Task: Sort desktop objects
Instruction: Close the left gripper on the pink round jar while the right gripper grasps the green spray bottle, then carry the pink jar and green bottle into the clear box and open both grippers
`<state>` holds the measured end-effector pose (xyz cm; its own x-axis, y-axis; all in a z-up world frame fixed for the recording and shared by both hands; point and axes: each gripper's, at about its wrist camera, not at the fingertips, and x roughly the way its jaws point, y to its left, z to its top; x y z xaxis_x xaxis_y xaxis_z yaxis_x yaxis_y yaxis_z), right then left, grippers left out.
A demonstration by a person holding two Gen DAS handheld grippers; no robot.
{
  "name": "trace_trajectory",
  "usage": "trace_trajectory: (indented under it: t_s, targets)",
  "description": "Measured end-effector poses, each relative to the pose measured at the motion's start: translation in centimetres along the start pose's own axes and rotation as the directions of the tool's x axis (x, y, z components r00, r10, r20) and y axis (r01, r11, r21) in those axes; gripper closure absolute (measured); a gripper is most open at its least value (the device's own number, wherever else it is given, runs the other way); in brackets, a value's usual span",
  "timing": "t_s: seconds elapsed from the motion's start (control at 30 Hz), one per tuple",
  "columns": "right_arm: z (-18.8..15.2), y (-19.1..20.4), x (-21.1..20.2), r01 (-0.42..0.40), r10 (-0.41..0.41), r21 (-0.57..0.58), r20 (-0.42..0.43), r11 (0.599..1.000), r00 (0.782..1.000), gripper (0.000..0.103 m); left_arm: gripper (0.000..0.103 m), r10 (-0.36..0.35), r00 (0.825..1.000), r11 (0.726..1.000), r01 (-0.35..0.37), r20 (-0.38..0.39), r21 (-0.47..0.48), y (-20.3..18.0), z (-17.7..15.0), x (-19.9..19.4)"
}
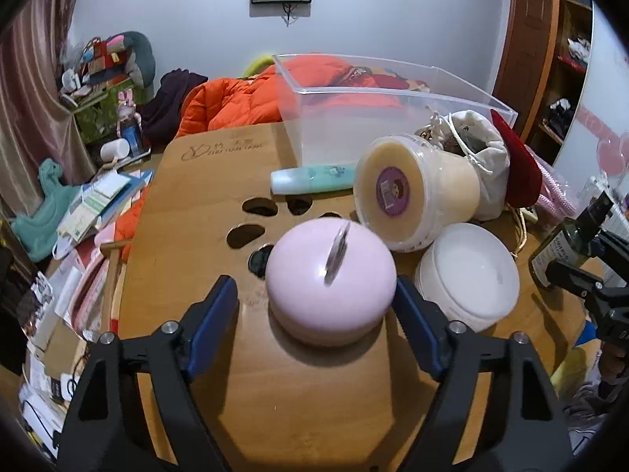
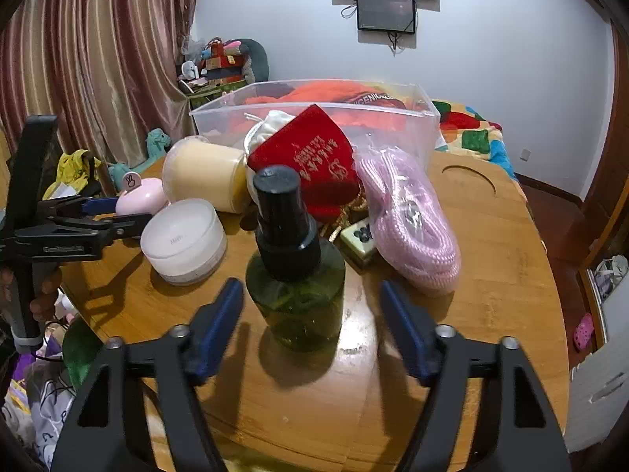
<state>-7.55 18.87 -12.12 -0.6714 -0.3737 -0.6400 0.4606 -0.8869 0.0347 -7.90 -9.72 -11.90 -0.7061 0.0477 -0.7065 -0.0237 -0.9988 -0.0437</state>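
A pink round case (image 1: 330,279) with a small tab on top sits on the wooden table (image 1: 204,181). My left gripper (image 1: 316,303) is open with a finger on each side of the case, the right one close to it. A green spray bottle (image 2: 295,275) with a black cap stands upright on the table. My right gripper (image 2: 312,306) is open around it, not touching. The pink case (image 2: 141,196) and the left gripper (image 2: 118,216) also show at the left of the right wrist view. The bottle (image 1: 570,240) and right gripper (image 1: 585,271) show at the right of the left wrist view.
A clear plastic bin (image 1: 377,114) stands at the table's back. Before it lie a teal tube (image 1: 314,179), a cream tub on its side (image 1: 409,192), a white jar (image 1: 468,275), a white drawstring bag (image 1: 479,141), a red pouch (image 2: 314,161) and bagged pink rope (image 2: 412,220).
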Motion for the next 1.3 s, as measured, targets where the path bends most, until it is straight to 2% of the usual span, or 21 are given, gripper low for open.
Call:
trace_trajectory:
  t_s: [0.07,0.13,0.2,0.43,0.67,1.0,1.3]
  targets:
    - [0.0,0.2,0.1,-0.007,0.007,0.002,-0.002,1.000,1.000,0.048,0.028,0.006,1.000,1.000,-0.006,0.002,0.005,-0.3,0.2,0.2]
    - [0.0,0.3,0.3,-0.029,0.029,0.015,-0.010,0.999,1.000,0.052,0.035,0.003,1.000,1.000,-0.003,0.005,0.008,-0.5,0.5,0.3]
    - [0.2,0.4,0.5,-0.038,0.039,0.016,-0.022,0.999,0.999,0.063,0.040,0.007,1.000,1.000,-0.007,0.008,0.017,-0.8,0.6,0.5]
    - [0.4,0.9,0.2,-0.036,0.036,-0.010,-0.021,0.999,0.999,0.064,0.040,0.036,0.999,0.999,-0.036,0.025,0.017,-1.5,0.7,0.8]
    - [0.9,2.2,-1.3,-0.027,0.028,-0.063,0.017,0.998,0.999,0.064,0.041,0.055,0.997,0.998,-0.055,0.045,0.008,-1.7,0.2,0.1]
    - [1.9,2.7,-1.7,-0.017,0.021,-0.117,0.031,0.993,0.999,0.064,0.041,0.050,0.990,0.999,-0.049,0.128,-0.008,-1.9,0.5,-4.3]
    - [4.9,2.2,-3.1,0.015,-0.005,-0.144,0.069,0.989,0.998,0.064,0.041,0.002,0.979,1.000,-0.004,0.202,0.011,-2.8,3.3,-7.8]
